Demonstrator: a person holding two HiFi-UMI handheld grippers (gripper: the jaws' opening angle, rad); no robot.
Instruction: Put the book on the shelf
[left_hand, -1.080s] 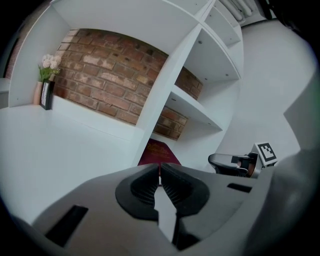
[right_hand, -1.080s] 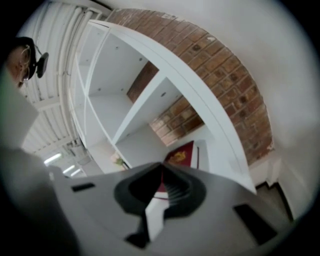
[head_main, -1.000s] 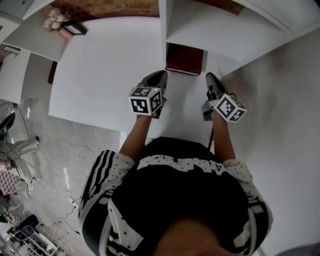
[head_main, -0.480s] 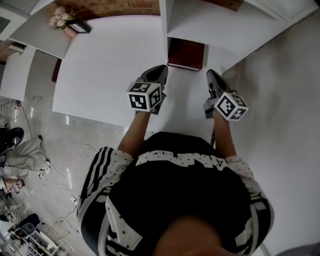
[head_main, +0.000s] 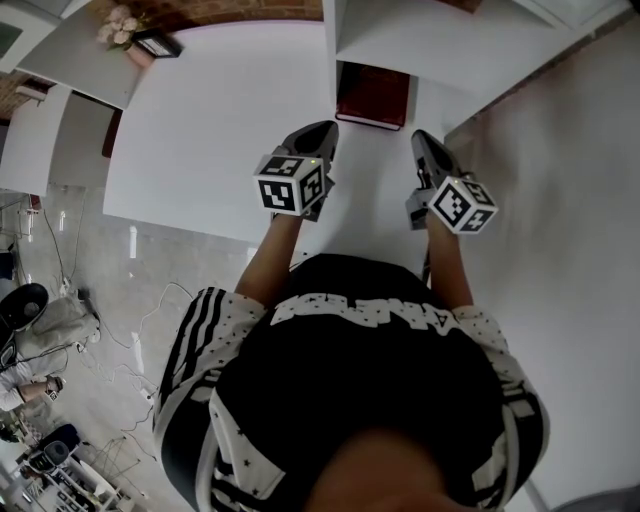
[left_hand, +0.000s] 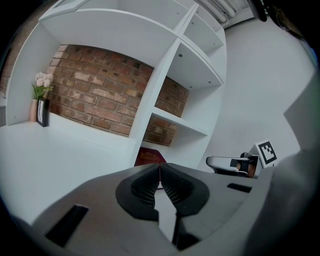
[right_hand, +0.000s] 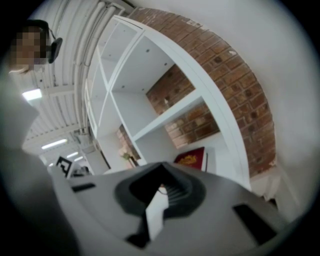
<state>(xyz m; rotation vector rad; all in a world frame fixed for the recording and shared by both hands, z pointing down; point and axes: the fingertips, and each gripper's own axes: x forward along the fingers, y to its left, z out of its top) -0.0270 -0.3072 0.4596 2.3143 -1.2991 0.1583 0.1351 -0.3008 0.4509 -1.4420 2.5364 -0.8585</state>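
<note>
1. Book flat in the lowest bay of the white shelf, resting on the counter.
2. Left tongs clenched and empty, near the book's front left corner, apart from it.
3. Right tongs clenched and empty, near the book's front right corner, apart from it.
4. Flowers well to the book's left, at the counter's back.

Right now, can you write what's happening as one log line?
dark red book: in white shelf bottom compartment | left claw: shut, empty | right claw: shut, empty | both clear of book
</note>
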